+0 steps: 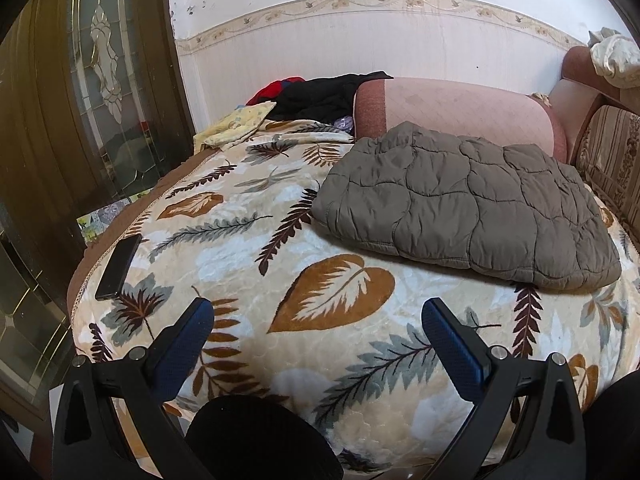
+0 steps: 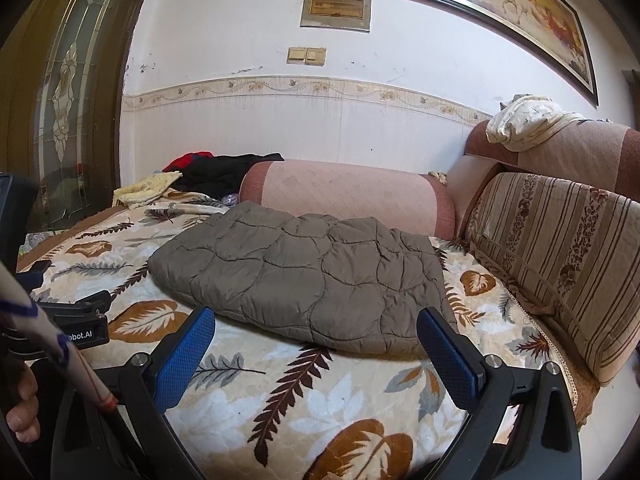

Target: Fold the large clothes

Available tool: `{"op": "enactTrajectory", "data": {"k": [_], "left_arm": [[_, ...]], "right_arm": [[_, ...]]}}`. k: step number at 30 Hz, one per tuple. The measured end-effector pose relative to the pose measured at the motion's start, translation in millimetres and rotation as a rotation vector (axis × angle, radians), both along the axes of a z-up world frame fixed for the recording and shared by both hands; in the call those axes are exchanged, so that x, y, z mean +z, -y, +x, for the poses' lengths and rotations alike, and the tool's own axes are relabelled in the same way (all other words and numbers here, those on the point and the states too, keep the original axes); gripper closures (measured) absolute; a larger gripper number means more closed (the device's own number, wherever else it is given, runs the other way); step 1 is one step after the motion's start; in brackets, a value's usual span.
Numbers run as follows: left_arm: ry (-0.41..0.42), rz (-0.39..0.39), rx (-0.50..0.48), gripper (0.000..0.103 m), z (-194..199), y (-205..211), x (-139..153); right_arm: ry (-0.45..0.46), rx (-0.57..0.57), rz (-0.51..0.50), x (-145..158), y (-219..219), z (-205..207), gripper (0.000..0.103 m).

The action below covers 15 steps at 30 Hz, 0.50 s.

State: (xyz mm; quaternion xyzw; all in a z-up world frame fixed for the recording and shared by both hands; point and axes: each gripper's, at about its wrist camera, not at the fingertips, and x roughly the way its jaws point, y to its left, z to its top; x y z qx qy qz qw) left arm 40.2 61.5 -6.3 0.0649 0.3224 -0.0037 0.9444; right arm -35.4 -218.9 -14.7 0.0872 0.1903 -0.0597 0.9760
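A grey-brown quilted jacket (image 1: 464,204) lies folded into a flat rectangle on the leaf-patterned blanket (image 1: 248,264), against a pink bolster. It also shows in the right wrist view (image 2: 308,276). My left gripper (image 1: 316,308) is open and empty, above the blanket, short of the jacket's near edge. My right gripper (image 2: 316,320) is open and empty, its fingers (image 2: 448,352) just in front of the jacket's near edge. The left gripper's body (image 2: 80,320) shows at the left of the right wrist view.
A black phone (image 1: 118,266) lies near the blanket's left edge. A pink bolster (image 1: 456,108) sits behind the jacket. Black, red and yellow clothes (image 1: 316,96) are piled at the far left. A striped cushion (image 2: 560,264) stands on the right. A glass door (image 1: 100,80) is at the left.
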Motion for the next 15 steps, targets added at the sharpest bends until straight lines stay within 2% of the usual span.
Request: {"op": "enactTrajectory", "data": {"k": [13, 15], "left_arm": [[0.010, 0.012, -0.001, 0.000, -3.0, 4.0, -0.6], [0.023, 0.040, -0.012, 0.000, -4.4, 8.1, -0.4]], "right_arm": [[0.004, -0.003, 0.003, -2.3, 0.5, -0.5, 0.001], [0.004, -0.006, 0.004, -2.7, 0.8, -0.5, 0.001]]}}
